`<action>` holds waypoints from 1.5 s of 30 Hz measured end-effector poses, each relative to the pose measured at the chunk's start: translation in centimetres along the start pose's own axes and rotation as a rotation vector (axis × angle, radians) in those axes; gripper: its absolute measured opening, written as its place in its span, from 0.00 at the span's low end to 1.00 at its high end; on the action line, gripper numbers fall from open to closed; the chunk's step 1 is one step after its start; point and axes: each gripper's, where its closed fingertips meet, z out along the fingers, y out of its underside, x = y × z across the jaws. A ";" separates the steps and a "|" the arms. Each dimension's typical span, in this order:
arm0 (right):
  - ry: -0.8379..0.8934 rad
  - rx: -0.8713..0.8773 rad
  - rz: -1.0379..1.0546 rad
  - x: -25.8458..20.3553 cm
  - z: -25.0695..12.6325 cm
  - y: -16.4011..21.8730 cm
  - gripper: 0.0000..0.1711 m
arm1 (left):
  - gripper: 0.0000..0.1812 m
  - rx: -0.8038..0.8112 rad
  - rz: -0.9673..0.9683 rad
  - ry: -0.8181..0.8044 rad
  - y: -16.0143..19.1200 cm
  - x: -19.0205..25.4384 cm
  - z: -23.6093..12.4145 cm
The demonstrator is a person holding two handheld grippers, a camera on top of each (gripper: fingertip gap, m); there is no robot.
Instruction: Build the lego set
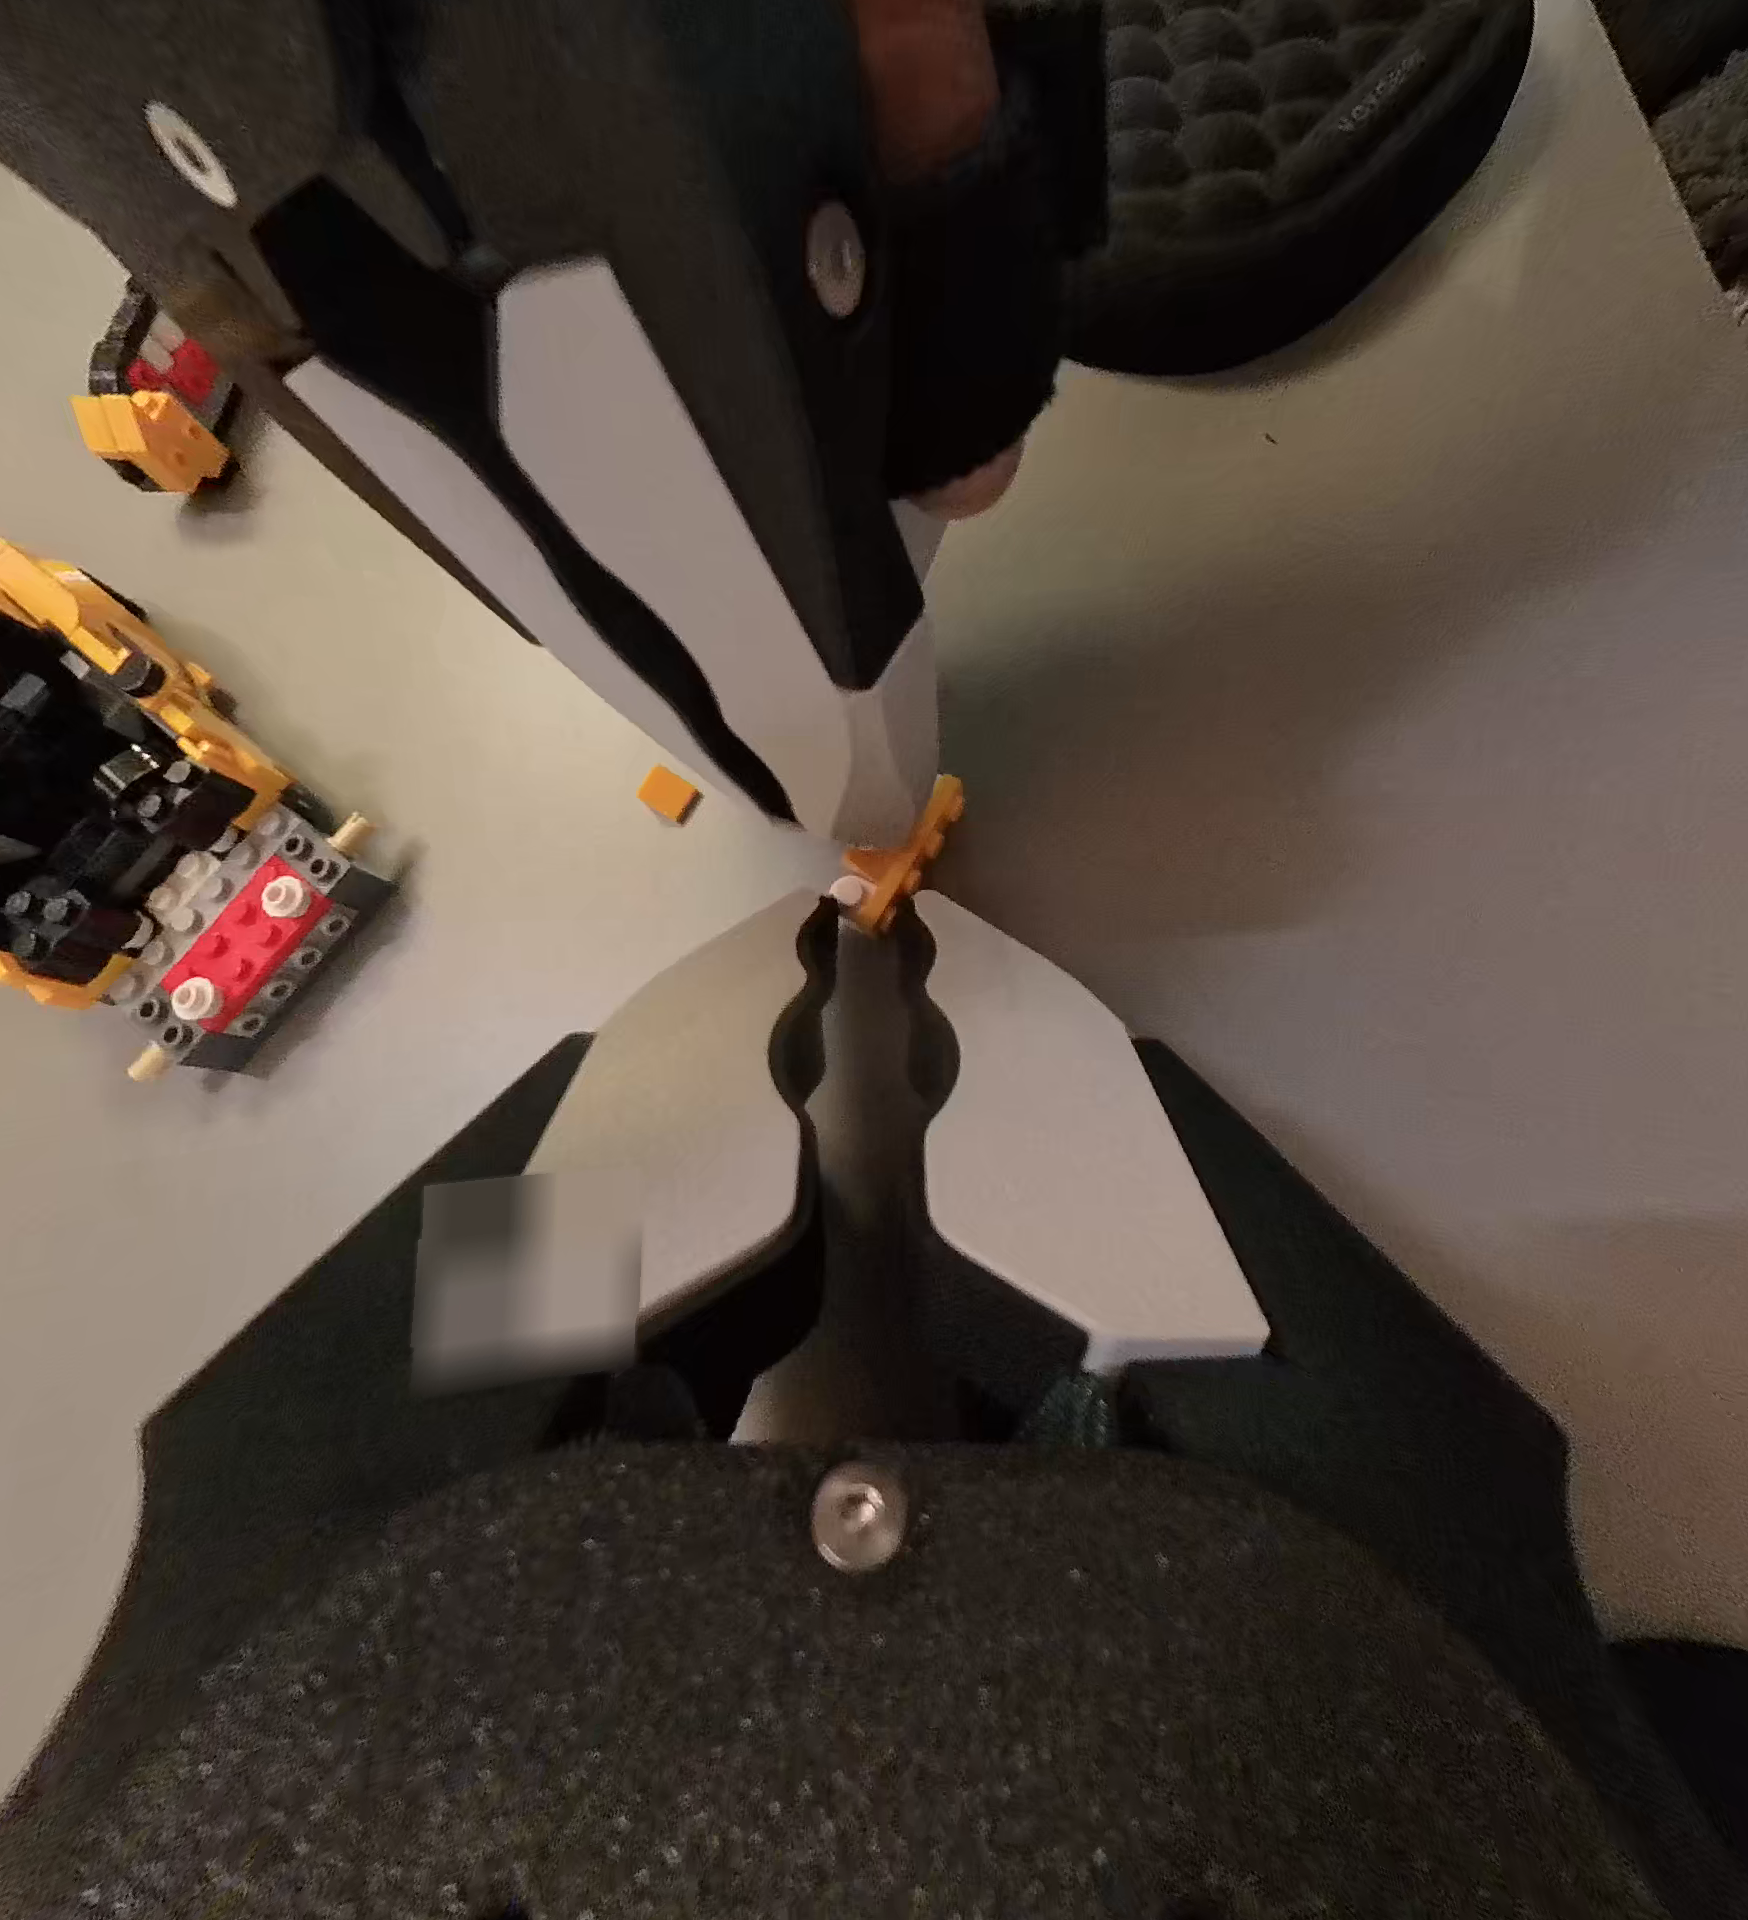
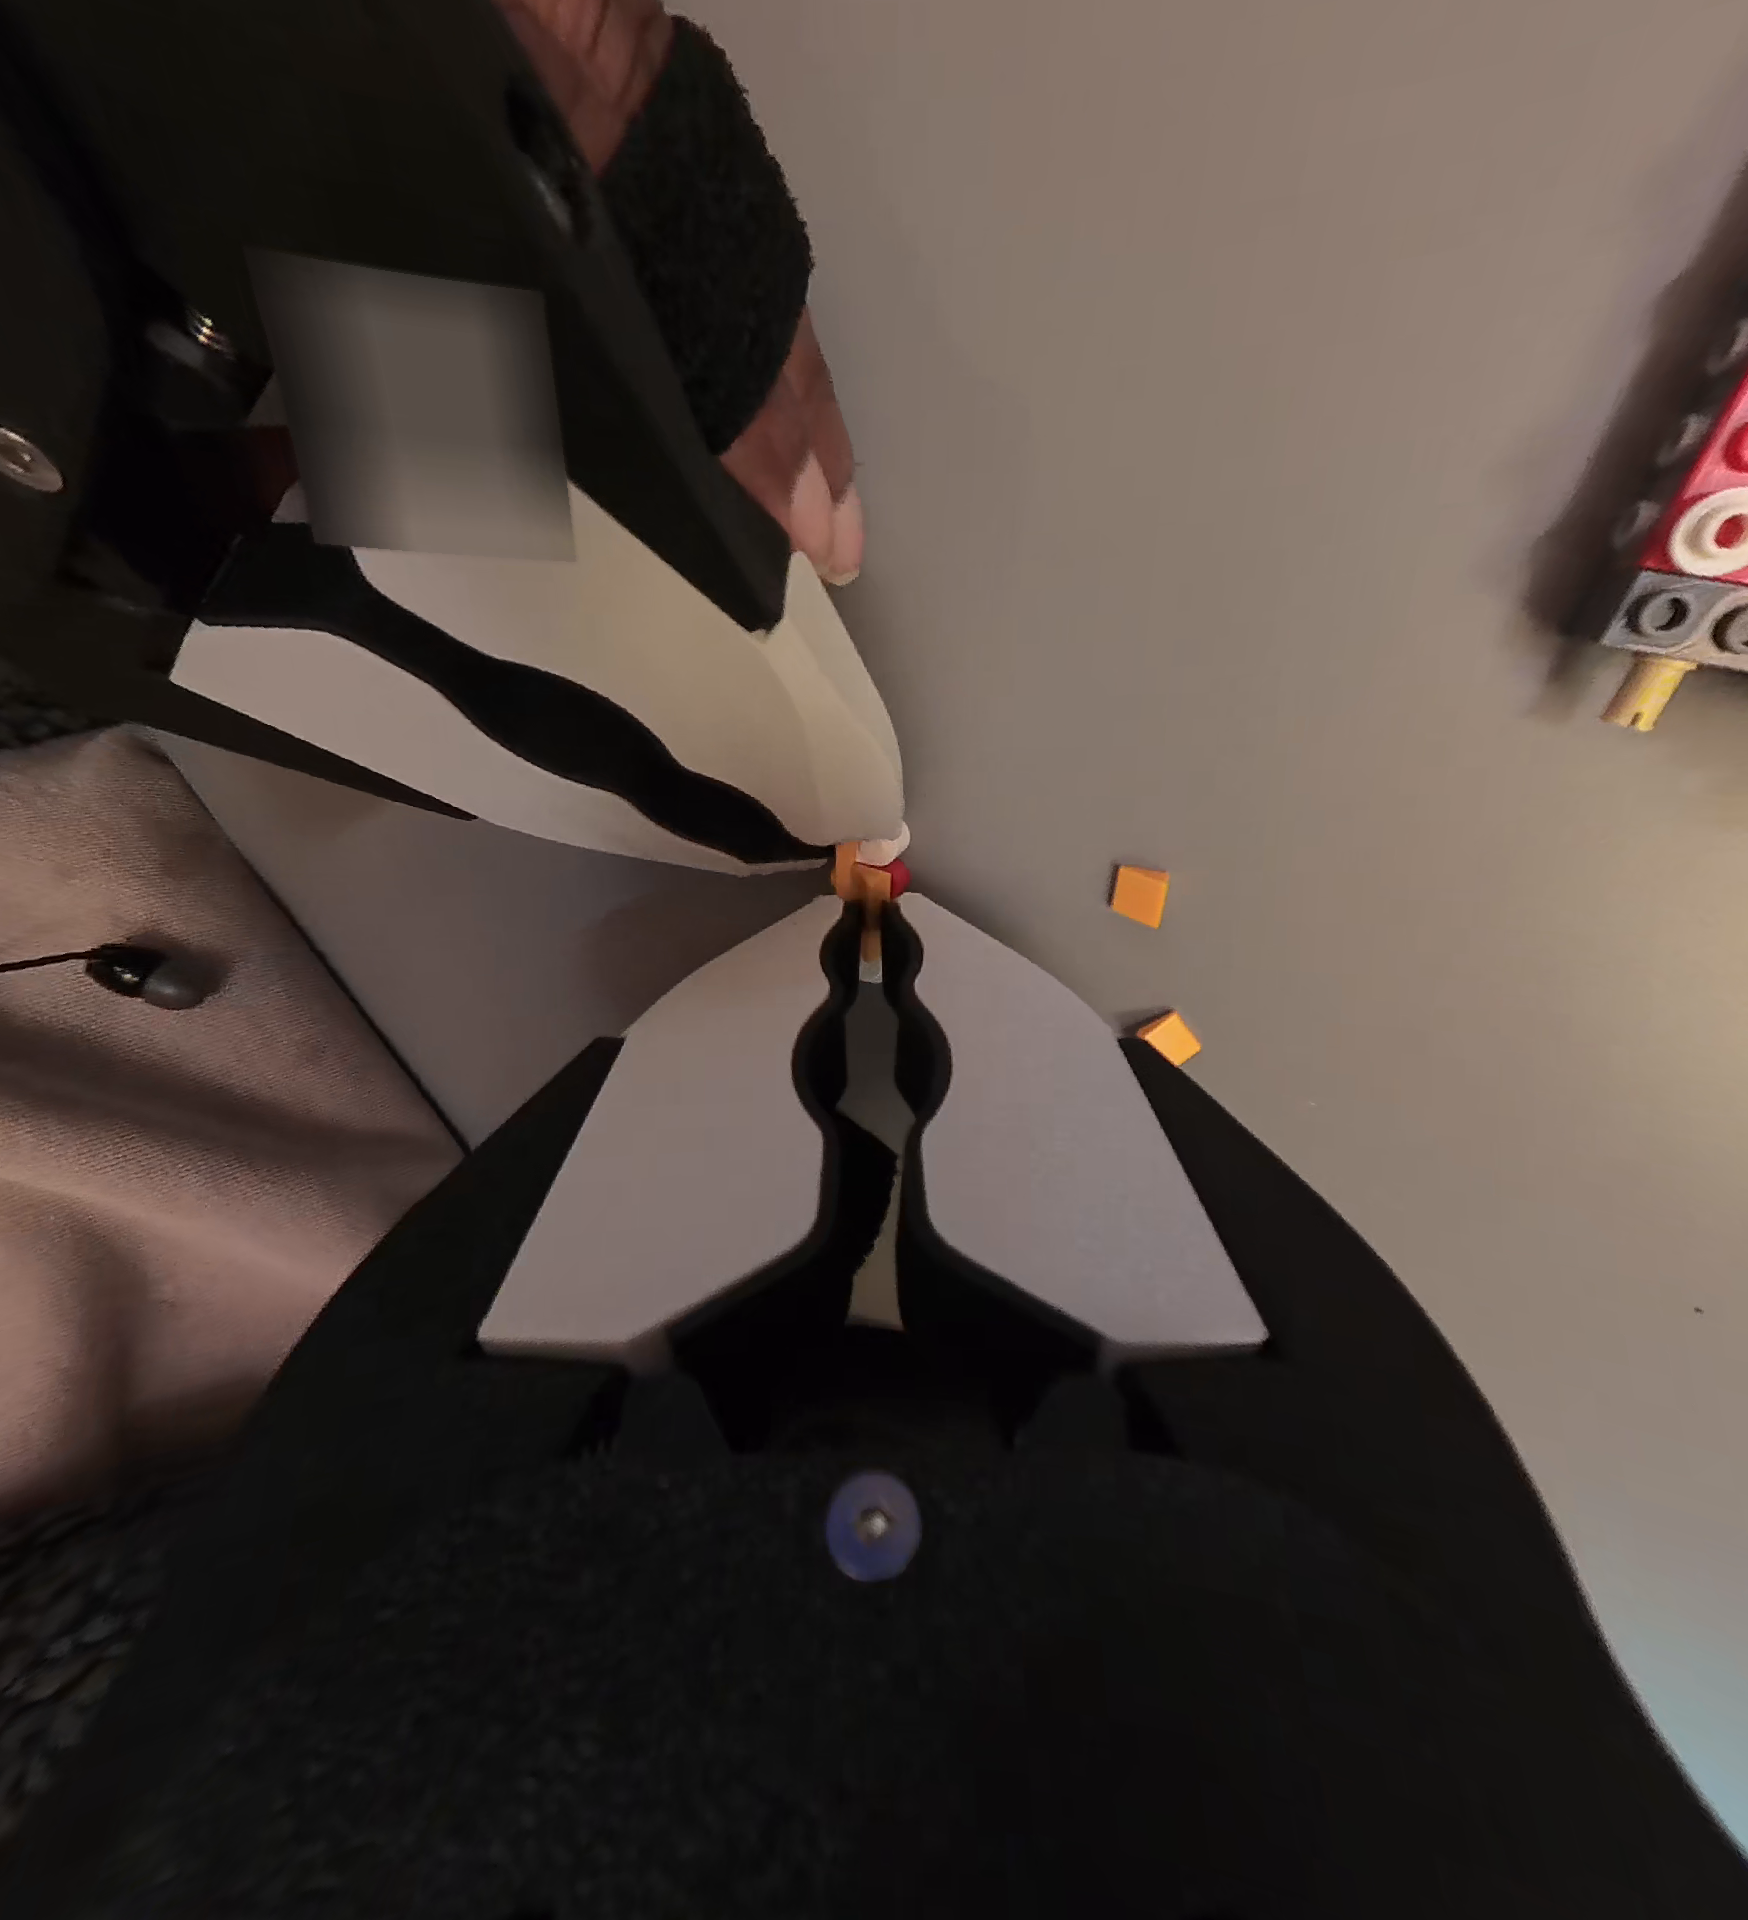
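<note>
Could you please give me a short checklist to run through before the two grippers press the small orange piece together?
1. Left hand-held gripper shut on the orange plate: ok.
2. Right hand-held gripper shut on the same small piece: ok.
3. White stud seated fully on the plate: cannot tell, too small.
4. Loose orange tiles lie apart from both grippers: ok.
5. Yellow car model stands well aside on the table: ok.
</note>
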 end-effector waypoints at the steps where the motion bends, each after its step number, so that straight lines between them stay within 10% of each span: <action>1: 0.002 -0.002 -0.005 0.0 0.0 0.0 0.02 | 0.06 -0.002 0.004 -0.003 0.0 0.0 0.0; 35: 0.010 0.139 -0.133 -0.6 0.2 0.1 0.18 | 0.06 -0.023 -0.001 -0.023 0.1 -0.1 0.0; 45: 0.312 0.361 -0.238 0.1 0.7 0.2 0.08 | 0.07 -0.007 -0.128 0.083 0.4 0.3 -0.7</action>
